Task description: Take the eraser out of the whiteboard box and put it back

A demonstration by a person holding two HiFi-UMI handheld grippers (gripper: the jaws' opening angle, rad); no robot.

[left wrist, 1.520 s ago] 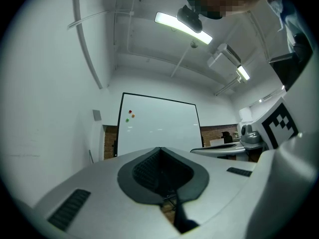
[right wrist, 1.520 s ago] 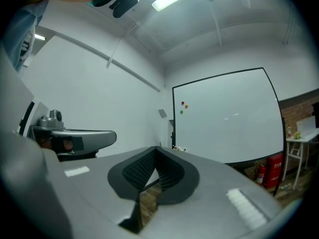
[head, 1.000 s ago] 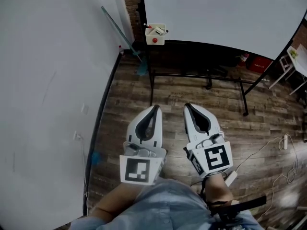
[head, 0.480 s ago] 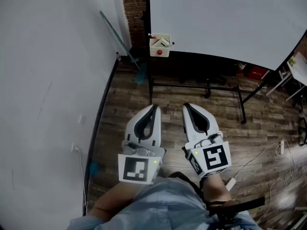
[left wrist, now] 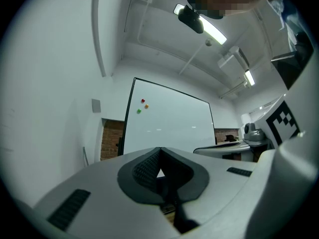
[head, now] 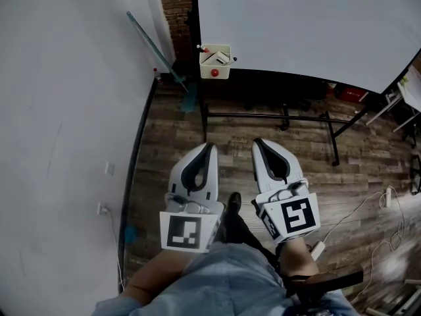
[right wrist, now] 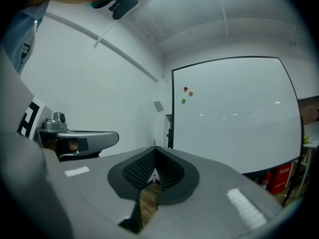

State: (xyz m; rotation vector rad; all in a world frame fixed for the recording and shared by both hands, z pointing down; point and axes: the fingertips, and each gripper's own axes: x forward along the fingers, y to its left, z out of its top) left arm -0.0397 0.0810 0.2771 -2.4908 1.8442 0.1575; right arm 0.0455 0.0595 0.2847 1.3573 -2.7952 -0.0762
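A shoe (head: 231, 203) had stepped in between the grippers as the person neared the whiteboard (head: 296, 25). The left gripper (head: 211, 147) and right gripper (head: 256, 143) each had fingers pressed together, empty. The eraser (head: 222, 58) lay in its box (head: 215, 69), well ahead of the fingertips, so the pickup was likely next.

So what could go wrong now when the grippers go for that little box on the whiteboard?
1. The left gripper and right gripper are both shut and empty; unless one opens, it may just bump the whiteboard box.
2. The box is small and holds other bits, so something could get knocked out.
3. The stand's floor bar lies below the box; the person's shoe might catch it.
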